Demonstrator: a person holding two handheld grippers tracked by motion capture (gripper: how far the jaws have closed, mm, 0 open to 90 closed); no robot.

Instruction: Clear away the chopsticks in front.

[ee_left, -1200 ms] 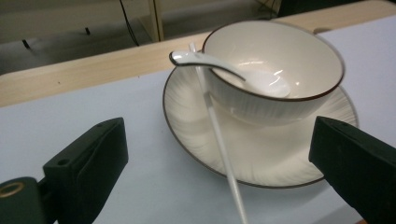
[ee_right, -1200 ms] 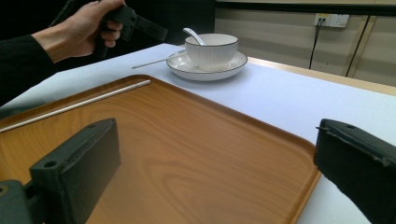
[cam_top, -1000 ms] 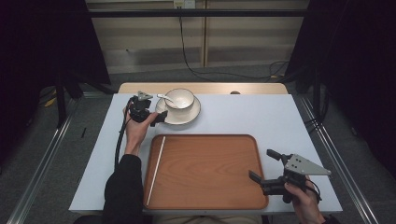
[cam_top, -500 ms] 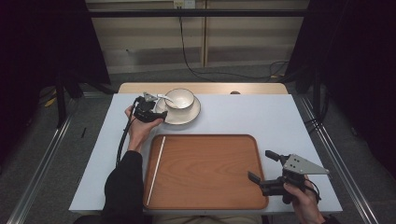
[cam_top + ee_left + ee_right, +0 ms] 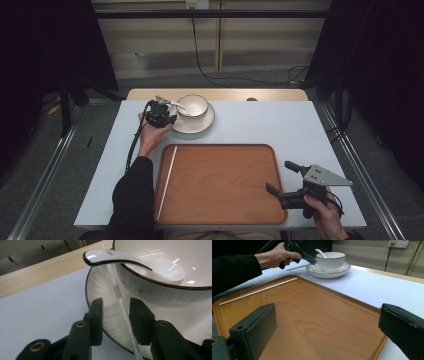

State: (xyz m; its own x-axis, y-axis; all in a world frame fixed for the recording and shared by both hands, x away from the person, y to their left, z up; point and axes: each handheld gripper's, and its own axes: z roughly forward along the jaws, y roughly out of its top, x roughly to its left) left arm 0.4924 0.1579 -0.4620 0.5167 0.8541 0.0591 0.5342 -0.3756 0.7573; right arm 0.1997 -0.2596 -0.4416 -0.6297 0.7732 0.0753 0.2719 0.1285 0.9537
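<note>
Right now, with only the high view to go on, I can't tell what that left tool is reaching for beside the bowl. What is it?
Observer: A thin white chopstick lying across the plate, between the left gripper fingers.
Operator: Squeezed already?
Observer: Not yet. The fingers have just been closing, but gaps remain on both sides.
Operator: Anything in the way?
Observer: The spoon handle crosses above the chopstick's far end.

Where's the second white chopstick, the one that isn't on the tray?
In the left gripper view, the chopstick lies across the plate rim beside the bowl, between the left gripper pads.
</note>
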